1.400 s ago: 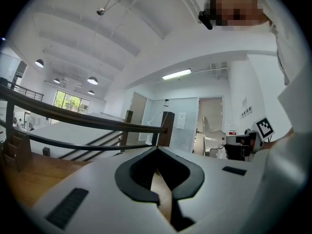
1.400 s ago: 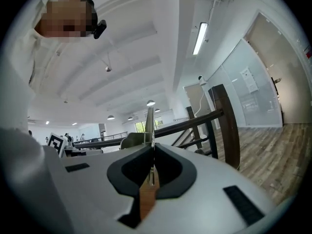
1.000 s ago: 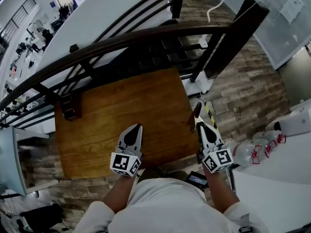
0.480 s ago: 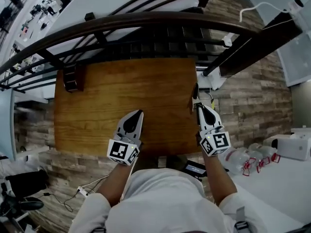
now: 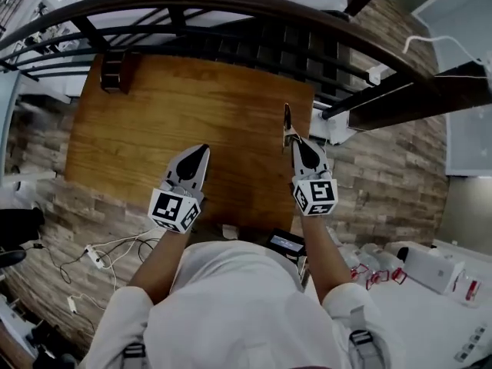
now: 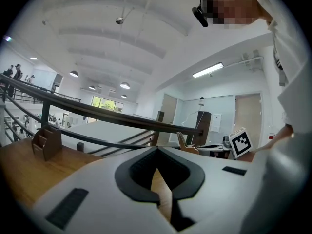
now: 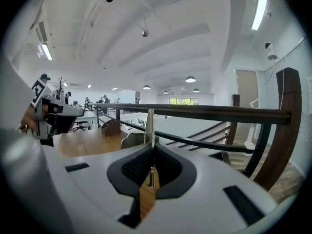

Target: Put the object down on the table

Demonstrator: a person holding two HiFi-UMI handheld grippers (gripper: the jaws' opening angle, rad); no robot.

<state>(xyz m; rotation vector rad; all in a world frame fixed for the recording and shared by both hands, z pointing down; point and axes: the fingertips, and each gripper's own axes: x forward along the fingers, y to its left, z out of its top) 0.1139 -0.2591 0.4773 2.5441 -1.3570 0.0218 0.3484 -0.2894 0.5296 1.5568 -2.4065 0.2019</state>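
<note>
— Clamping a thin wooden piece, your right gripper had its jaws pressed on both flat faces. You held it over the table's right edge.

— You did, and its long axis ran straight on from the jaws, away from you, pointing toward the railing. Most of it stuck out past the tips.

— In the right gripper view you had it edge-on. It showed as a narrow sliver rising between the jaws, with a broader lobe off to the left.

— Whether it touched the tabletop, neither of us could tell you.

— Your left gripper sat over the near middle of the table, well apart from the piece. Its jaws were closed tip to tip on nothing, and bare wood showed through the gap behind them.

— And you had a small dark wooden box at the far left corner, close under the railing.
</note>
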